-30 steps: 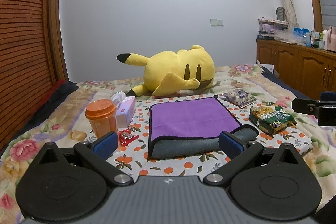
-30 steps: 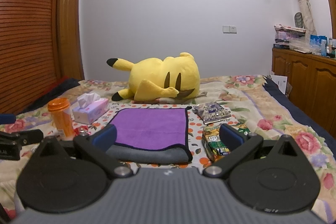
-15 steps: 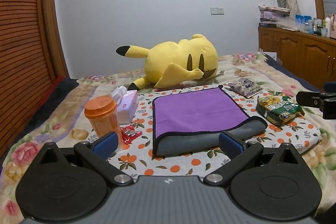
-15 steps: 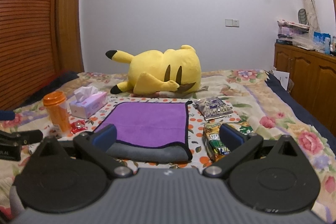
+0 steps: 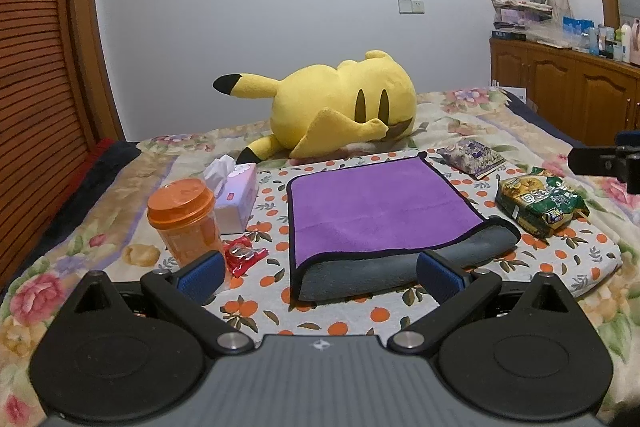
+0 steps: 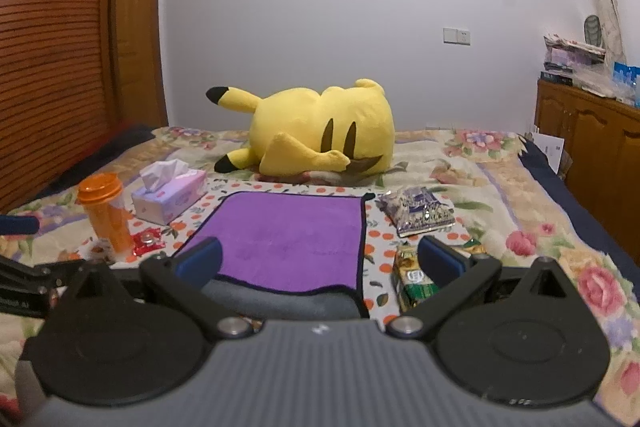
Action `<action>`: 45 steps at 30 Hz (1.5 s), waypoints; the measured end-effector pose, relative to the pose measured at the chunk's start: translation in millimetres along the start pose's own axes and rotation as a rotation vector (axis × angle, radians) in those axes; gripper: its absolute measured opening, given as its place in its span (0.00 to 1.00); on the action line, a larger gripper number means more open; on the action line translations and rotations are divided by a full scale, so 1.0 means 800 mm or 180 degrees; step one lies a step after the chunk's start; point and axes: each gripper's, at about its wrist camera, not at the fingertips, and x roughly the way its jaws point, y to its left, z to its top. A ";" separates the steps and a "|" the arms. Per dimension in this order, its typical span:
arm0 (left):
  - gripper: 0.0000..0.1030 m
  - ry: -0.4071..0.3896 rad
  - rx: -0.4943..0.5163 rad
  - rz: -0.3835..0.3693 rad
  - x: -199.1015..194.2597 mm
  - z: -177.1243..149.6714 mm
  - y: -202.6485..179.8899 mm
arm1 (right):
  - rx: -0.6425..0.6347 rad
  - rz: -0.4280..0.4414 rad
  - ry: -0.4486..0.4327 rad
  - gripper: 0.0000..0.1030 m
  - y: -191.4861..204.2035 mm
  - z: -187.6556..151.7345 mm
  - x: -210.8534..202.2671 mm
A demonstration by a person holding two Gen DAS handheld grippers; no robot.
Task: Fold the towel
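A: Where is the towel?

B: Straight ahead of the left gripper, lying on the orange-print cloth. It is folded over, purple face up, with a grey roll along the edge nearest the fingers. Its near right corner sits just behind the right blue pad; whether they touch, I can't tell.

A: And the jaws?

B: Spread wide, holding nothing. The right gripper is the same: fingers far apart, empty, with the towel's near edge between and just beyond them.

A: What lies to the left of the left gripper?

B: An orange lidded cup just past the left pad, a red candy wrapper beside it, and a pink tissue box further on.

A: To the right?

B: A green snack packet, close by the towel's right side, and a purple snack packet further out. From the right wrist the green packet peeks out just behind the right pad.

A: Beyond the towel?

B: A yellow Pikachu plush lying on the floral bedspread, well past the towel's far edge.
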 end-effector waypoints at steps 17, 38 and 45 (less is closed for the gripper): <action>1.00 0.0203 -0.0051 -0.0137 0.064 0.008 0.016 | -0.0204 0.0129 0.0182 1.00 0.012 0.023 0.040; 0.82 0.0645 -0.0154 -0.0337 0.169 0.009 0.043 | -0.0159 0.0111 0.0685 1.00 -0.005 -0.022 0.137; 0.68 0.0758 -0.0191 -0.0392 0.190 0.006 0.044 | -0.0180 0.0178 0.0800 0.90 -0.010 -0.032 0.160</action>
